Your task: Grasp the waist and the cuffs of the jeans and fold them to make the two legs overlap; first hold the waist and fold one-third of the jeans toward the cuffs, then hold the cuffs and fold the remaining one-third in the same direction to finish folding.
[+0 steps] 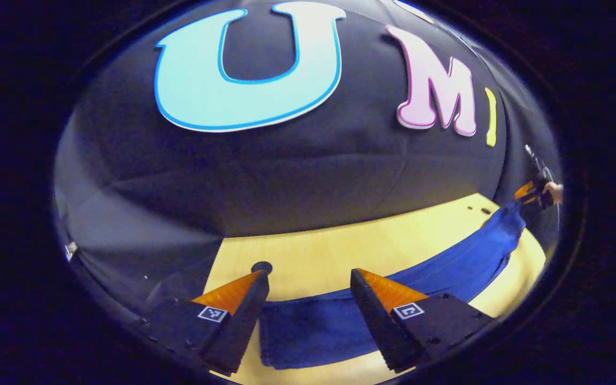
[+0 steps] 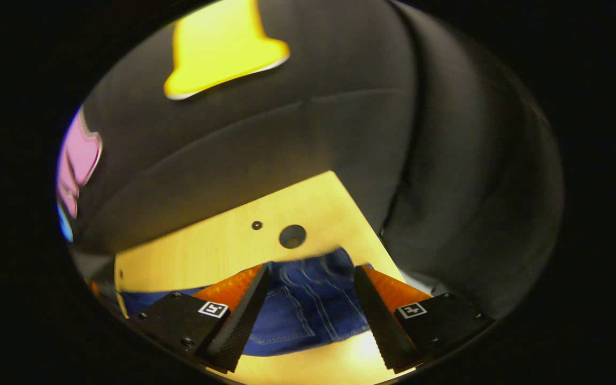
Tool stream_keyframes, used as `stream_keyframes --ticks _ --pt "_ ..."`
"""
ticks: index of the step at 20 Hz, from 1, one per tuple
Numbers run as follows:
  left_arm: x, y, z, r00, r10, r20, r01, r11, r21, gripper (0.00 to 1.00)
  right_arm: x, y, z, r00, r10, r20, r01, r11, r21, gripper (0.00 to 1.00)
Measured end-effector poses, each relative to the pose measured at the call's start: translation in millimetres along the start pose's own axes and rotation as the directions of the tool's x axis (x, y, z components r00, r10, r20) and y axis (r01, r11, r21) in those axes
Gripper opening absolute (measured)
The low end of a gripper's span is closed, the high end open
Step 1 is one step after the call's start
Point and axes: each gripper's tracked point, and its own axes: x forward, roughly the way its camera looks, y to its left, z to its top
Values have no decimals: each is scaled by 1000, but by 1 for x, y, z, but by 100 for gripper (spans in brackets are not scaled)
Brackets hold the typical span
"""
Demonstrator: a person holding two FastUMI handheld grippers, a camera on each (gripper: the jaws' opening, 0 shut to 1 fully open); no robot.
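Between the spread fingers of the left tongs [image 1: 309,278] lay one end of the jeans [image 1: 340,315], flat on the tabletop [image 1: 329,251], squared-off edge nearest the camera, probably the cuffs. From there the blue cloth ran as one long strip ahead and to the right, narrowing toward the far corner. At that far end, in the left gripper view, small orange fingers and a hand [image 1: 553,191] sat right at the cloth's tip, likely the other tool, too small to say how it held.

Right tongs [image 2: 312,274] were likewise wide apart, nothing pinched. Denim with seam stitching filled the gap between their fingers, just past the tips, and looked like the waist end; slightly blurred, so contact not confirmed. Jeans trailed off to the left of these tongs, behind the left finger. Two dark holes [image 2: 292,236] in the tabletop sat just beyond the cloth.

Key relation: long axis of the jeans ran tool to tool, each pair of tongs over its own end, left at the cuff end, right at the waist end. Legs appeared already stacked into a single strip. Judged next step: the right side closes on the waist and carries it along that axis toward the left tongs, a third of the way.
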Motion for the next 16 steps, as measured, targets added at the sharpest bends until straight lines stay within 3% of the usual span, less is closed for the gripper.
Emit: stream_keyframes --ticks 3,8,9,10,12,15,16 --pt "-51 -25 -16 1000 -8 -7 8 1000 -12 97 3 -62 -40 985 -141 -102 145 989 41 97" --pt "-94 -54 -43 997 -19 -71 19 1000 -8 98 29 -90 -92 940 -245 -237 284 948 146 98" --pt "-102 -56 -43 997 -13 -72 12 1000 -12 98 30 -93 -81 938 -271 -215 311 934 179 99" --pt "-109 -53 -44 998 -2 -68 1 1000 -12 98 47 -87 -75 957 -235 -172 270 937 222 83" --pt "-121 -45 -49 998 26 -65 -28 999 -28 98 49 -75 -74 962 -216 -165 251 940 232 53" --pt "-142 -28 -64 993 79 -89 -84 995 -59 98 43 -71 -66 971 -215 -103 229 962 147 13" --pt "-149 -23 -67 992 93 -85 -98 993 -64 98 37 -69 -60 976 -207 -72 215 969 125 13"
